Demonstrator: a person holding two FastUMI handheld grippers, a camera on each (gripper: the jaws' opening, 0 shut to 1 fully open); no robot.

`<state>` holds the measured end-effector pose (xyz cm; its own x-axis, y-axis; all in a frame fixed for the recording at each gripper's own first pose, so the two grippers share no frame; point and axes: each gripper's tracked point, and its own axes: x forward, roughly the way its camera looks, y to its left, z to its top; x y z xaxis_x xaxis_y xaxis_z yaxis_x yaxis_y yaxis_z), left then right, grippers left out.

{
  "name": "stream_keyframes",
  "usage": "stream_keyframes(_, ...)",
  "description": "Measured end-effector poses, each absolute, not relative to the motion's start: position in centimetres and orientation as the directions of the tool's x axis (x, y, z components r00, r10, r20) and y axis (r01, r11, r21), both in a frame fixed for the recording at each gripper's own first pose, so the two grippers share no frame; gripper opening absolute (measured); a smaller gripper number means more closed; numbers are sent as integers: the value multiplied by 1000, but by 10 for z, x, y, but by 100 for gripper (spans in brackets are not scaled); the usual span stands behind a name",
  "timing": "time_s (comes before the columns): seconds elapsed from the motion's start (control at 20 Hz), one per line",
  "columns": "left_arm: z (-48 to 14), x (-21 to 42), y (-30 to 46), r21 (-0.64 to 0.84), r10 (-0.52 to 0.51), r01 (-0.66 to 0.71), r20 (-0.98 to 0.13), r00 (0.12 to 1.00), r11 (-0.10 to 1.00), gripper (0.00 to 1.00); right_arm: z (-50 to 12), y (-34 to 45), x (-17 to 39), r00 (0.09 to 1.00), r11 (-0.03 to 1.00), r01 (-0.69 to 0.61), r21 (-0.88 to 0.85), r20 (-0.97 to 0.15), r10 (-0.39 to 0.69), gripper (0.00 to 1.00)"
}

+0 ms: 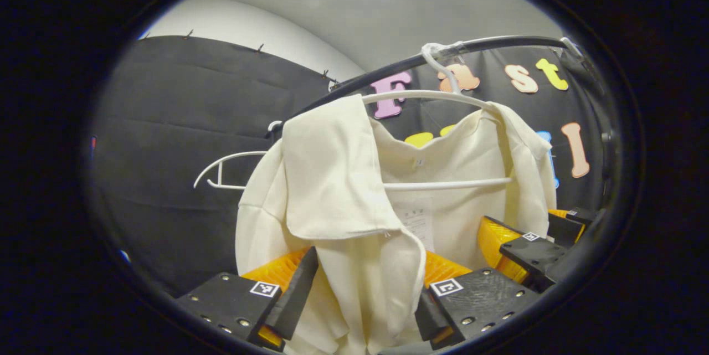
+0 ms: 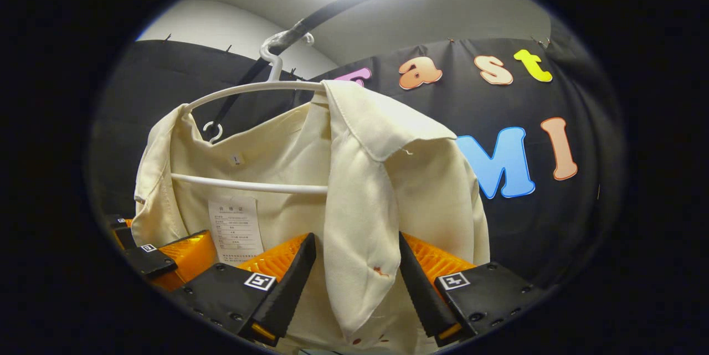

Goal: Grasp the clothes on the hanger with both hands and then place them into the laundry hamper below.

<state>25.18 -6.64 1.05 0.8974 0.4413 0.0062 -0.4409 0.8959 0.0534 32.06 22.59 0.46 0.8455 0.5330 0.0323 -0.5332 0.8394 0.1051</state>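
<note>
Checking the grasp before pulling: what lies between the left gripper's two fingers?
In the left gripper view, the cream shirt's front panel hangs between the open left gripper's fingers.

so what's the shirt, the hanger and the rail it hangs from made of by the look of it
Shirt: cream woven cloth, matte, probably cotton or a blend; it folds softly and creases at the collar.
Hanger: white, smooth, slightly glossy, thin round bars; looks like plastic, possibly coated wire.
Rail: dark, smooth tube with a faint sheen, likely painted or coated metal; cannot tell for sure.
</note>
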Motion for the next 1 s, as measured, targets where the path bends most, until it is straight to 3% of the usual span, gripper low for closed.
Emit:
stream_keyframes(0.1,8,252,-62,46,440,-439,-10,898,897,60,2,224,325,857,852,-514,95,17,515,77)
stream_keyframes(0.15,7,251,-61,43,434,-433,-18,901,900,49,2,219,329,872,868,-489,83,12,490,39)
stream_keyframes(0.25,8,244,-65,35,392,-391,-23,920,920,26,4,218,330,872,868,-489,87,16,490,8)
stream_keyframes(0.35,7,250,-58,44,381,-379,-36,924,924,3,15,220,326,845,837,-535,113,55,532,5)
stream_keyframes(0.65,46,216,-33,76,416,-420,64,907,904,5,49,172,340,886,888,-452,81,152,437,5)
stream_keyframes(1.0,73,190,-18,133,436,-447,102,894,885,4,74,126,361,909,921,-379,87,221,353,5)
